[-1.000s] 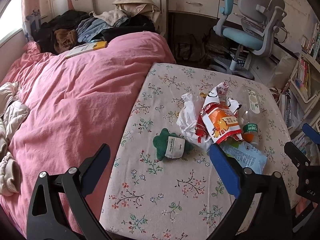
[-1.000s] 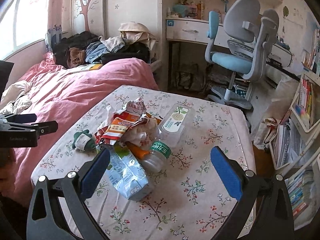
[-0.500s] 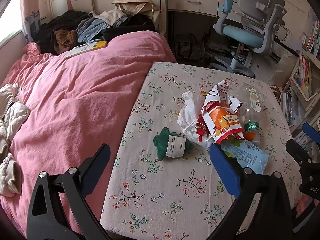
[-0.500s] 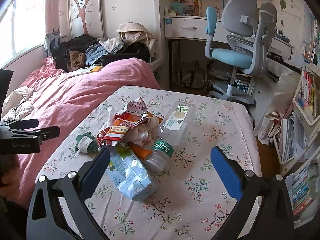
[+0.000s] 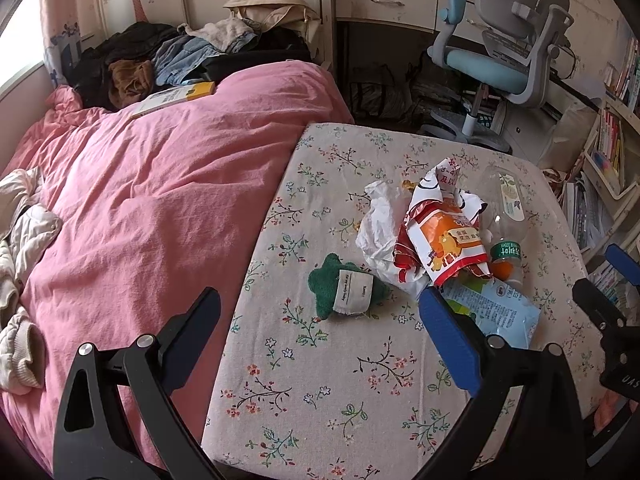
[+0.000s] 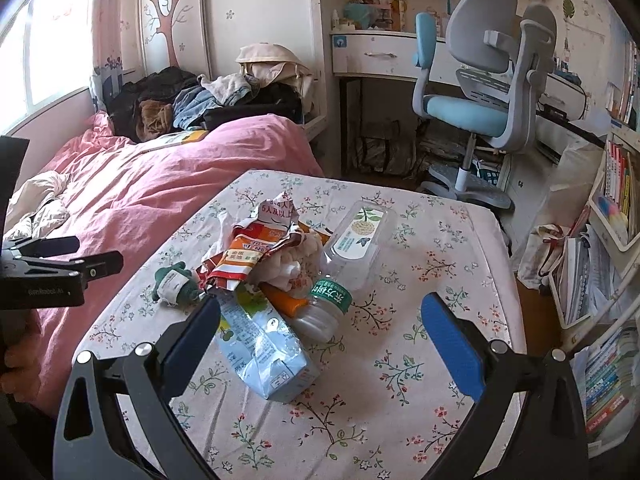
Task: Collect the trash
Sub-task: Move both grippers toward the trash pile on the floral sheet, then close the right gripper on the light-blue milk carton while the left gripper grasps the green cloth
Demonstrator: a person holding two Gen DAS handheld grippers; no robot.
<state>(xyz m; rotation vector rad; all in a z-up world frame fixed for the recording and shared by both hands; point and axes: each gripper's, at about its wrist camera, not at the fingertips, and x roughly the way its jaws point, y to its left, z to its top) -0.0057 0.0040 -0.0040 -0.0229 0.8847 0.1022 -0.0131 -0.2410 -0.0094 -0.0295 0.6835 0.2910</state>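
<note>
A heap of trash lies on the floral table: a clear bottle with a green label, an orange snack wrapper, crumpled white plastic, a pale blue carton and a green star-shaped scrap with a white tag. My left gripper hovers open in front of the green scrap and holds nothing. My right gripper is open too, its fingers framing the carton and the bottle's neck from the near side. Each gripper shows at the edge of the other's view: the right gripper and the left gripper.
A bed with a pink duvet runs along the table's left side, with clothes piled at its head. A blue and grey desk chair and a desk stand beyond the table. Bookshelves line the right wall.
Both views have shifted only slightly. The trash has not moved and both grippers stay open.
</note>
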